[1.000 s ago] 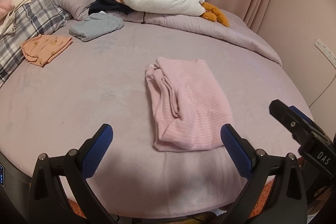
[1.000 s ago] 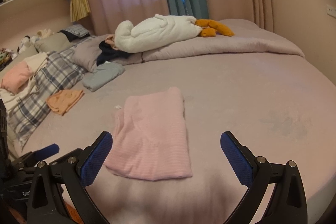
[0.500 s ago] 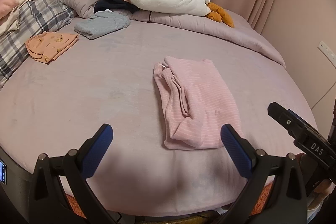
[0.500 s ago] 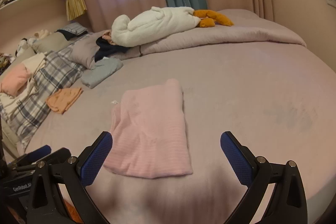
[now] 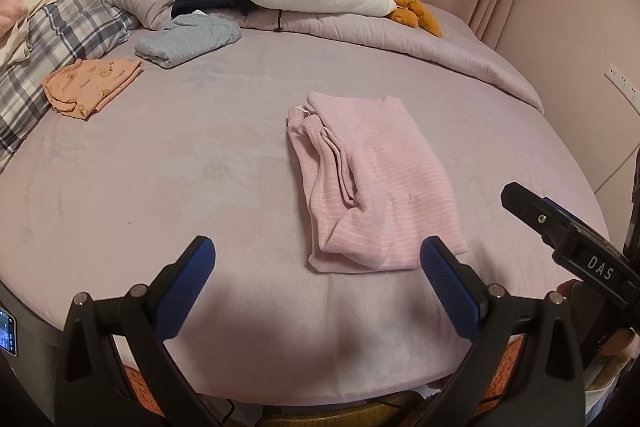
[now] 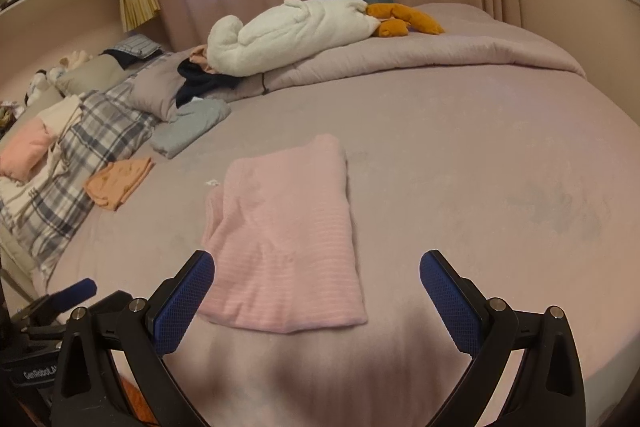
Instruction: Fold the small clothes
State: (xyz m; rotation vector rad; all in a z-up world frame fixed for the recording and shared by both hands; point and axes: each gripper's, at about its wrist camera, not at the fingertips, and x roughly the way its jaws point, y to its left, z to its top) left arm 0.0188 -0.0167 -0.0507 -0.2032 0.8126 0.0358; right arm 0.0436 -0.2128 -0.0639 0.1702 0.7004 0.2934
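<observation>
Both claws hang empty over the near edge of the bed (image 5: 120,163): left gripper (image 5: 318,285) spread wide, right gripper (image 6: 316,293) just as wide. The pink striped garment (image 5: 372,179) lies part-folded mid-bed, its loose layers bunched on its left side. Risk here, I'd say: pinch only the top layer and the fold slides apart, or the sheet comes up with it. Readable print: "DAS" on the right tool's body, "GenRobot" on the left's

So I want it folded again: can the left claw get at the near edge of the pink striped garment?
Probably yes: the left claw is open, and nothing lies between it and the pink striped garment.
</observation>
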